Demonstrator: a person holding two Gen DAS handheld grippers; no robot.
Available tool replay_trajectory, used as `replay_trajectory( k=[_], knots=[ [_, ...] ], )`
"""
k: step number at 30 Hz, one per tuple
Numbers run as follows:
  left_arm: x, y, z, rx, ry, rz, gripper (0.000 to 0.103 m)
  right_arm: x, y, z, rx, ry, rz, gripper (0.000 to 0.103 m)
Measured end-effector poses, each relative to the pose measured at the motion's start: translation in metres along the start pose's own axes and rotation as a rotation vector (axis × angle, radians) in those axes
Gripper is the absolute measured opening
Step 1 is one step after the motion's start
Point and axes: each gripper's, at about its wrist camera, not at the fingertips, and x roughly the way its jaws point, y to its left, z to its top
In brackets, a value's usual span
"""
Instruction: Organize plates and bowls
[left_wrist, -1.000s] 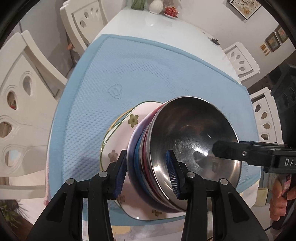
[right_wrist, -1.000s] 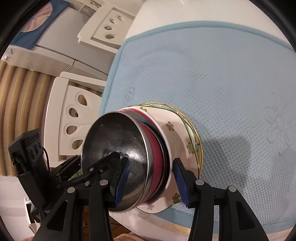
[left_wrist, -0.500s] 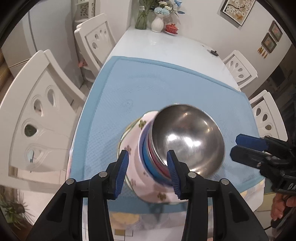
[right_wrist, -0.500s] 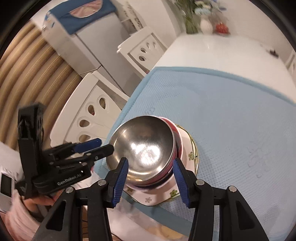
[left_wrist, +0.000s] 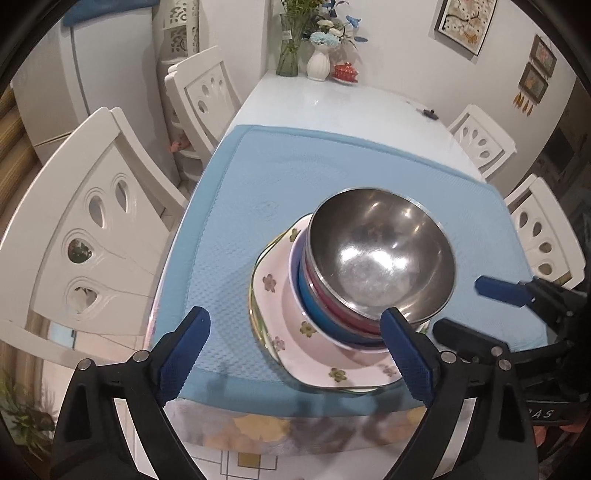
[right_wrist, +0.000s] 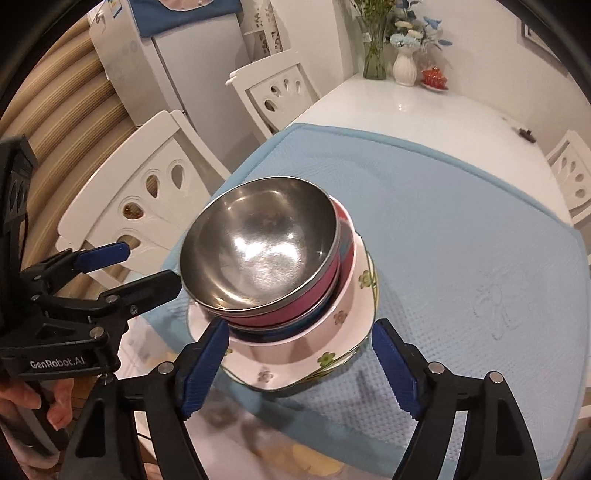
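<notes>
Nearby, white chairs (left_wrist: 92, 236), flower vases (left_wrist: 319, 64), blue mat (left_wrist: 332, 173).

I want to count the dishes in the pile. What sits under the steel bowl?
Under the steel bowl a red bowl, then a blue one, on a floral plate. Their insides are covered; more could hide there.

Both hand-held grippers (left_wrist: 295, 350) (right_wrist: 299, 365) just opening, empty
</notes>
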Motion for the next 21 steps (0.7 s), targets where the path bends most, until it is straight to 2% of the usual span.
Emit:
replay_trajectory(
  k=[1, 2, 5, 21],
  knots=[
    [0.0022, -0.0005, -0.0015, 0.007, 0.006, 0.032, 0.103, 0.0003, 0.0003, -0.0007, -0.003, -0.001, -0.006, 0.078],
    [0.0025, -0.0011, -0.0028, 0.013, -0.002, 0.057, 0.103, 0.0005, 0.0002, -0.0016, -0.005, -0.006, -0.006, 0.078],
    [0.0007, -0.0026, -0.006, 0.034, -0.034, 0.071, 0.103, 0.0021, 0.0001, -0.002, 0.002, -0.015, -0.009, 0.078],
    [0.0065, 0.0032, -0.0056, 0.028, -0.011, 0.051, 0.103, 0.0034, 0.0087, -0.0016, -0.006, -0.028, -0.006, 0.078]
  ],
)
